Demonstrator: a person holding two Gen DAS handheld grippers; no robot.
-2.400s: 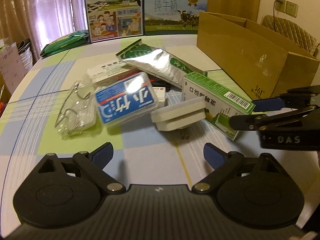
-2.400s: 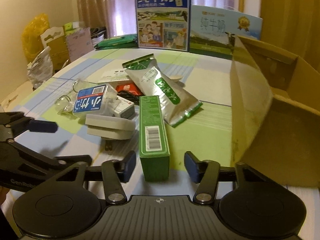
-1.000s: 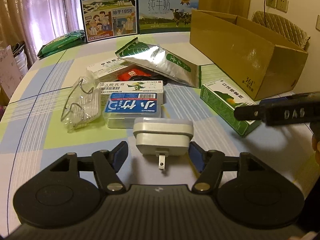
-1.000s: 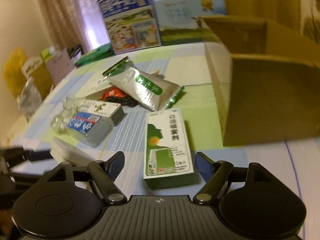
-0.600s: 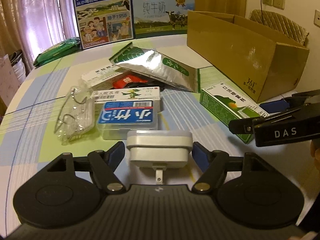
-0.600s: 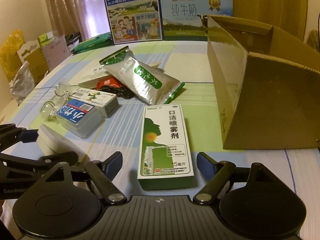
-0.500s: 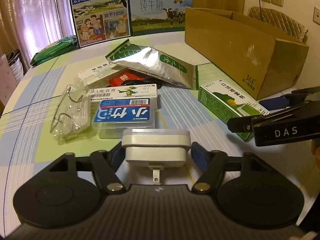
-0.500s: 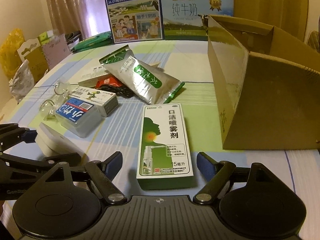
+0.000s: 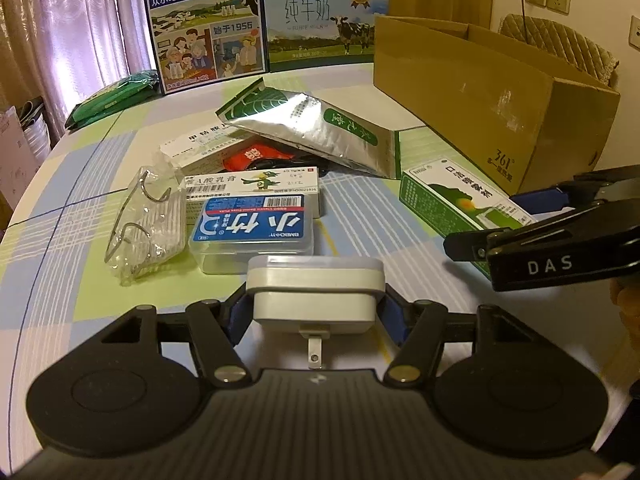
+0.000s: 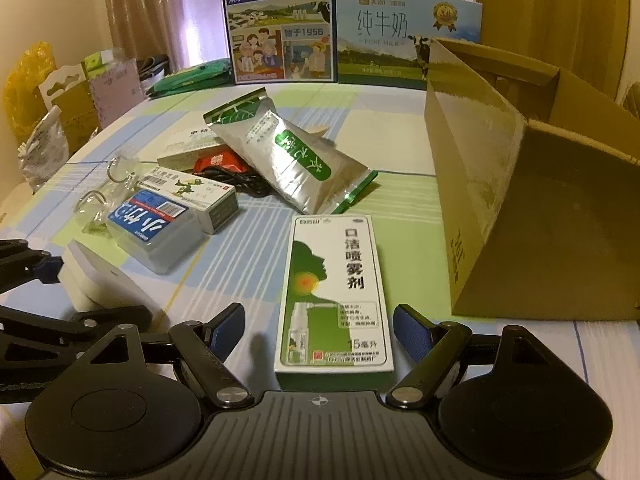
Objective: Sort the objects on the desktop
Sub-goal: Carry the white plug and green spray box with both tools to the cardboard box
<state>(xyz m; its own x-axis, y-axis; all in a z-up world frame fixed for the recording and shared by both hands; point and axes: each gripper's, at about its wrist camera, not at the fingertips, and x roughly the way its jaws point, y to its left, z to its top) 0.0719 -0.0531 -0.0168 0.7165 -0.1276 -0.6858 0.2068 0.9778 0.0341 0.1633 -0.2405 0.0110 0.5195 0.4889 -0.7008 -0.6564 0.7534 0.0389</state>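
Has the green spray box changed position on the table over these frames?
Yes. The green spray box went from standing on its narrow edge to lying flat, label up, staying near the cardboard box.

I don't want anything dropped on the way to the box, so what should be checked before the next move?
1. Left gripper shut on the white charger: ok.
2. Charger's prong unobstructed: ok.
3. Right gripper astride the green spray box, jaws open, not touching: ok.
4. Spray box lying flat on the table: ok.
5. Cardboard box open on top: ok.
6. Room inside the cardboard box: cannot tell.
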